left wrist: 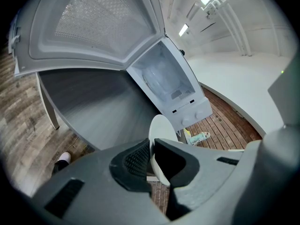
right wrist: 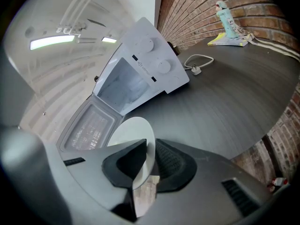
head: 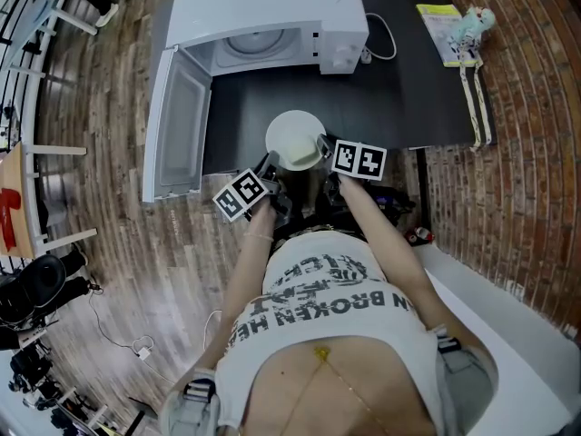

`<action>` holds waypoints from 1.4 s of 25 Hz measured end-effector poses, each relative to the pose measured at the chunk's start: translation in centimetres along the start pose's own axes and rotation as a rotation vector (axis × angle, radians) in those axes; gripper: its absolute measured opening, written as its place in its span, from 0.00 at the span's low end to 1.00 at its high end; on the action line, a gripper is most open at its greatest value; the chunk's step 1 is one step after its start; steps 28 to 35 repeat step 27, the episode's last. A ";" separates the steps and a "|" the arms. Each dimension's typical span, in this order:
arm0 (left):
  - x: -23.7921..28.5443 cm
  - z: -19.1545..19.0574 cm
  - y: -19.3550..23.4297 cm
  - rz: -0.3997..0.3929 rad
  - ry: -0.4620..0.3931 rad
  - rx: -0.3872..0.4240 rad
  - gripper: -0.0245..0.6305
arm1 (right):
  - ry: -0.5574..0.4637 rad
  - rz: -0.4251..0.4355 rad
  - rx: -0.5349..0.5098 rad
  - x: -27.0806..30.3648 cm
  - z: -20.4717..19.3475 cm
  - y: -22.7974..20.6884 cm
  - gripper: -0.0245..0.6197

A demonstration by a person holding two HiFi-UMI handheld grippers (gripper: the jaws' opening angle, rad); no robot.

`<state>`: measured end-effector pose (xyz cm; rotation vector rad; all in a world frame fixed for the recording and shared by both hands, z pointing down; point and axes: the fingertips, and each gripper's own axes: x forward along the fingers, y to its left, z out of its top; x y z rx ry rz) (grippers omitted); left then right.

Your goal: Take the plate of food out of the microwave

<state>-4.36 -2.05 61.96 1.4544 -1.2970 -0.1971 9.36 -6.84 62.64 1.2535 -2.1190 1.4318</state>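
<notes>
Since the plate (head: pixel 295 137) is already outside the microwave (head: pixel 272 12), held in front of its open cavity and above the table (head: pixel 408 98) the microwave stands on, the step in hand looks like the carry and set-down. Doing that well is mostly a matter of level and balance. The left gripper (left wrist: pixel 151 161) is clenched on the plate's rim on the side toward the microwave's swung-out door (head: pixel 177 116), with its ribbed pad pressed flat against the white edge. The right gripper (right wrist: pixel 150 162) is clamped on the opposite rim, the side toward the microwave's control knobs (right wrist: pixel 162 65), with the thin edge pinched between its pads. What lies on the plate is too pale to make out, apart from a faint yellowish patch near the right gripper. With only two narrow pinches on a smooth rim, the plate could pivot about the line between them, so both hands should probably travel together at one height without twisting. A sound landing spot seems to be the bare dark surface straight in front of the microwave, clear of the door and short of the cord (head: pixel 386 39) trailing from the microwave's knob side. The clamps are best let go only once the base rests flat there, both at once.
</notes>
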 end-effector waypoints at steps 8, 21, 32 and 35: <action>0.0 -0.2 0.1 0.004 -0.004 -0.014 0.09 | 0.007 0.005 -0.004 0.0 0.0 0.0 0.13; 0.0 -0.5 0.0 0.009 -0.009 -0.024 0.09 | 0.018 0.006 -0.007 0.0 0.0 -0.3 0.13; 0.1 -0.7 0.2 0.013 -0.010 -0.028 0.09 | 0.022 0.007 -0.011 0.0 -0.1 -0.4 0.13; 0.1 -0.7 0.2 0.013 -0.010 -0.028 0.09 | 0.022 0.007 -0.011 0.0 -0.1 -0.4 0.13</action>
